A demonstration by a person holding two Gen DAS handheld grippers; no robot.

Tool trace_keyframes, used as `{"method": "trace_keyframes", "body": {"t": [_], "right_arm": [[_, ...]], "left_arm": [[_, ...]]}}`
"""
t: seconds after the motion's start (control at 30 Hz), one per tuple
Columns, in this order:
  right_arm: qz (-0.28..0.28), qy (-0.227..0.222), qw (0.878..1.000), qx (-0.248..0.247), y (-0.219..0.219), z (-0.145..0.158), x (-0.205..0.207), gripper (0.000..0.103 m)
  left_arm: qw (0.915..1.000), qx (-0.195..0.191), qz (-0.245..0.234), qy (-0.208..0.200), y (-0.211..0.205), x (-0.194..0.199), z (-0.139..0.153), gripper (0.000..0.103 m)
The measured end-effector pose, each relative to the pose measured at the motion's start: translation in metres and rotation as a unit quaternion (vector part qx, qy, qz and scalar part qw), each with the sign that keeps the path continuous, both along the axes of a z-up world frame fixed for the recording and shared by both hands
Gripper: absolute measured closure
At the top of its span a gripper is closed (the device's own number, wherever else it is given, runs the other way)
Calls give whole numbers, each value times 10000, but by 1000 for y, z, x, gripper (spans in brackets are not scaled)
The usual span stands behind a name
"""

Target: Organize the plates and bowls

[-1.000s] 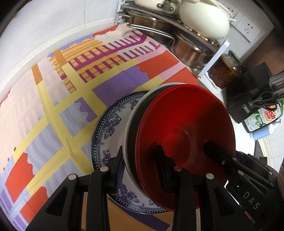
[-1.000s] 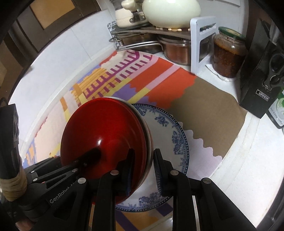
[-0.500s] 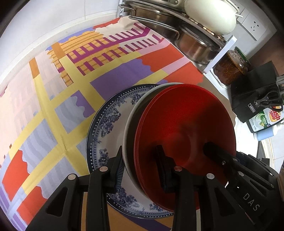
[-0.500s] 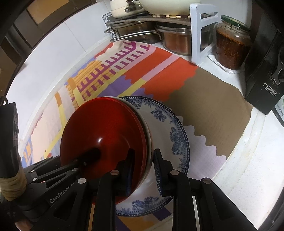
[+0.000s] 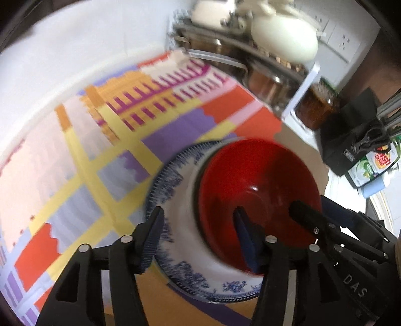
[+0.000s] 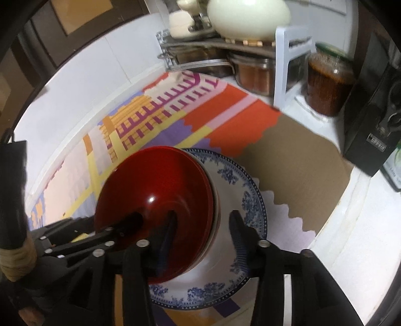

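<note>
A stack of red bowls (image 5: pixel 255 185) (image 6: pixel 155 185) sits nested in a white bowl (image 5: pixel 188 200) on a blue-and-white patterned plate (image 5: pixel 225 286) (image 6: pixel 248 200). My left gripper (image 5: pixel 199 239) straddles the stack's left rim, one finger inside the red bowl and one over the plate. Its jaws are opening and the pads stand off the rim. My right gripper (image 6: pixel 204 233) straddles the opposite rim the same way, jaws opening, pads clear of the bowls. Each gripper also shows in the other's view, right gripper (image 5: pixel 303 213) and left gripper (image 6: pixel 130 220), reaching into the red bowl.
The plate lies on a colourful patterned mat (image 5: pixel 100 155) beside a brown mat (image 6: pixel 295 160). A rack of metal pots (image 6: pixel 213 57) with a cream lid (image 6: pixel 248 17) stands at the back. A jar of red-brown paste (image 6: pixel 328 80), a black knife block (image 6: pixel 376 130) and a dish soap bottle (image 5: pixel 371 165) crowd the right.
Both grippers were shut on the bowl stack's rims; now both have spread their jaws and let go. The stack rests on the plate, and the left gripper has pulled back a little.
</note>
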State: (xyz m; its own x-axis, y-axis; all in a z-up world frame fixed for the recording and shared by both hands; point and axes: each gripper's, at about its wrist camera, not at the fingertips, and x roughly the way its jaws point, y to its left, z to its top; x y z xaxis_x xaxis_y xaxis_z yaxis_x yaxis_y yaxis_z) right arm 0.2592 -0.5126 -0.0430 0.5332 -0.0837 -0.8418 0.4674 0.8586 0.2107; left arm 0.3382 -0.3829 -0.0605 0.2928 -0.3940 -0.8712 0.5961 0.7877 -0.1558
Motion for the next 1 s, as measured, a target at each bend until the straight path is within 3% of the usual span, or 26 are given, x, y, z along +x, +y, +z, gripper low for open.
{"method": "trace_keyframes", "body": {"t": [0.43,0.8,1.0], "right_arm": [[-1,-703,9934,-908,72,37,-43,32],[603,-1453,9787,-1319,131,60,-75,19],[1098,-1783,9671,-1445,153,73,-97,18]], "left_arm": [[9894,-359,503,-1316,96,-45,43,22],[9686,-394,1330,-2063,167,-97,71,13],[9531,-388,1854,-2362,199,-142,84,8]]}}
